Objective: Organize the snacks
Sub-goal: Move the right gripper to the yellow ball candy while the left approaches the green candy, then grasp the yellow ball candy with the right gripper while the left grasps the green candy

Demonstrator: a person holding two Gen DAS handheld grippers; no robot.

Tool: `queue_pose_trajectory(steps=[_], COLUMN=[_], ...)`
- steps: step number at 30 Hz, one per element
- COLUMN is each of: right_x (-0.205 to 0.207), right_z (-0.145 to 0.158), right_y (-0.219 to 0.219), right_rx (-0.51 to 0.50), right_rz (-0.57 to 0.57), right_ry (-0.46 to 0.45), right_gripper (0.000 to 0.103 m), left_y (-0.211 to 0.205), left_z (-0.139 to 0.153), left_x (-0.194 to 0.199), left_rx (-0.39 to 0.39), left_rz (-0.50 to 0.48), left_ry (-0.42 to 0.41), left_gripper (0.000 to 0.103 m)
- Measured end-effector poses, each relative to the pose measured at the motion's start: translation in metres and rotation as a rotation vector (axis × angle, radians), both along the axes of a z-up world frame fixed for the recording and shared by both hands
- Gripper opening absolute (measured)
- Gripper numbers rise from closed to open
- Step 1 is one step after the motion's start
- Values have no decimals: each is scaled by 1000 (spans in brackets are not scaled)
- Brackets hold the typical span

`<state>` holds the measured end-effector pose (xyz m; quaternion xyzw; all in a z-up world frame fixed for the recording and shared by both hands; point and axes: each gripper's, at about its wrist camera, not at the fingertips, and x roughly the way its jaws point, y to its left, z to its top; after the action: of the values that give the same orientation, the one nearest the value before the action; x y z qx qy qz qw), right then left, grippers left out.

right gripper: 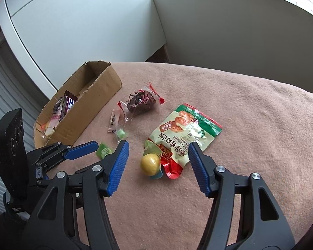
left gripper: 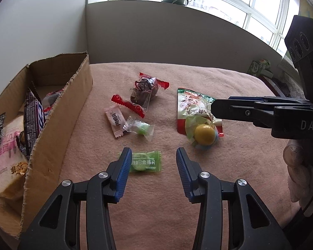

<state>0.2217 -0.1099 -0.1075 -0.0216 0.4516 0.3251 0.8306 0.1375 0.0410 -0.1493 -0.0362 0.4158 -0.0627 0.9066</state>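
I hold the left gripper with jaws spread around the green candy on the desk, ready to box it, while the right gripper hangs released over the pouch.

Pink cloth, brown cardboard box, green candy (white lettering).
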Motion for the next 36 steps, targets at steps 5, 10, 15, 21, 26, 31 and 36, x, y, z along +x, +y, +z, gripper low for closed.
queue_pose_trajectory(steps=[5,10,15,21,26,31,36], right_x=[7,10,4,-2,-7,-12,-12], right_z=[-11,-25,-31,-32,-33,-34,-32], right_y=[8,14,19,27,35,40,35], right_rx=[46,25,-18,-75,-139,-221,-216], right_rz=[24,16,39,52,75,78,76], right_ry=[78,120,113,69,23,-38,-28], right_gripper=[53,48,48,48,48,36,32], left_y=[8,13,7,-2,-4,-3,-1], left_z=[-8,-14,-13,-15,-15,-14,-12], left_x=[6,9,5,5,8,8,4], left_rx=[-8,-36,-24,31,36,23,18], left_rz=[29,20,-6,-24,-27,-39,-40], left_ry=[26,51,44,32,20,12,5], left_gripper=[43,49,49,47,32,25,23])
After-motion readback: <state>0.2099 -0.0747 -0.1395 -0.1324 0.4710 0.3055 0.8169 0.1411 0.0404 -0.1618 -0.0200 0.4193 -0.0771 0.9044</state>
